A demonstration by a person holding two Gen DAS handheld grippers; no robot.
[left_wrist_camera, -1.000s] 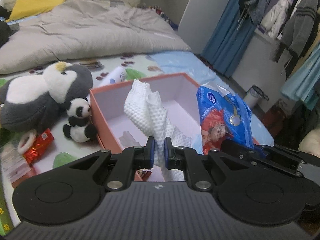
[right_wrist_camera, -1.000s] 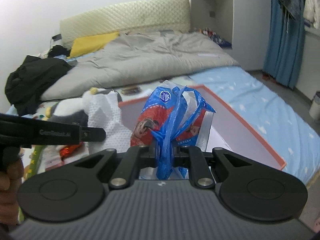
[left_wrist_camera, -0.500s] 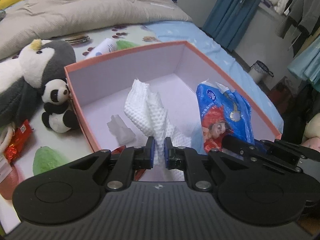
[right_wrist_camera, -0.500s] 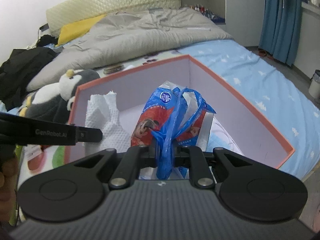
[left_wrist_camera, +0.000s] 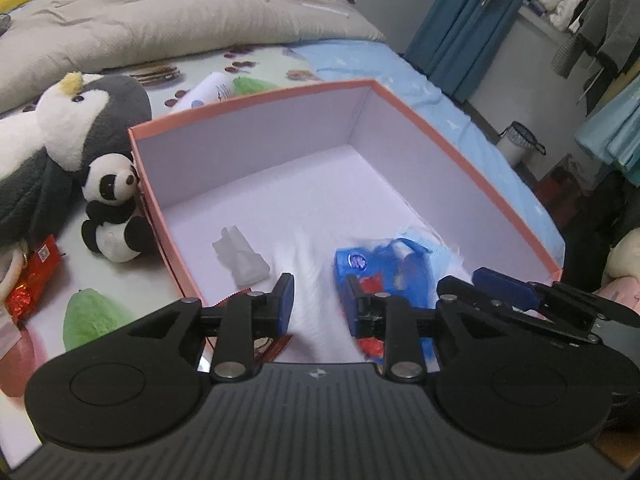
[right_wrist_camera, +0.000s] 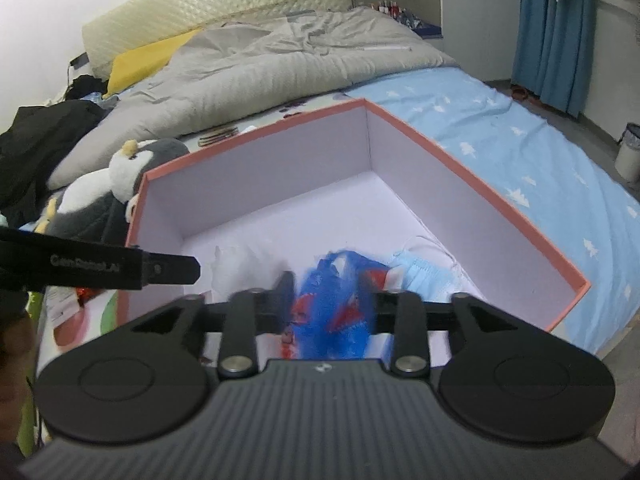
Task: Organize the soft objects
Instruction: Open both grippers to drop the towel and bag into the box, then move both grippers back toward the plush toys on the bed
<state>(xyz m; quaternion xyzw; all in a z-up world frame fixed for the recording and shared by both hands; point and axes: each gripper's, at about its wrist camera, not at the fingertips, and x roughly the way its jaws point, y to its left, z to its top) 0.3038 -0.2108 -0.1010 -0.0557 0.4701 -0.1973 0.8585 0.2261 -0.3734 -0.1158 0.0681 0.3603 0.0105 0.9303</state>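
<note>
An orange-rimmed box (left_wrist_camera: pixel 256 100) with a pale lilac inside lies on the bed; it also shows in the right wrist view (right_wrist_camera: pixel 460 164). My left gripper (left_wrist_camera: pixel 320 300) is open above its near edge, with a blurred white cloth (left_wrist_camera: pixel 316 264) dropping between the fingers. My right gripper (right_wrist_camera: pixel 326 292) is open, and the blue and red plastic bag (right_wrist_camera: pixel 336 304) falls blurred between its fingers; the bag also shows in the left wrist view (left_wrist_camera: pixel 384 268). A small white crumpled piece (left_wrist_camera: pixel 240 256) and a light blue face mask (right_wrist_camera: pixel 424 276) lie on the box floor.
A big penguin plush (left_wrist_camera: pixel 60 132) and a small panda plush (left_wrist_camera: pixel 110 208) sit left of the box. A red snack packet (left_wrist_camera: pixel 32 276) lies near them. A grey duvet (left_wrist_camera: pixel 160 16) covers the far bed. A bin (left_wrist_camera: pixel 518 142) stands on the floor at right.
Both grippers have opened over the box. The white cloth and the blue bag have left the fingers and dropped into the box. Both cameras tilted down toward the box.
</note>
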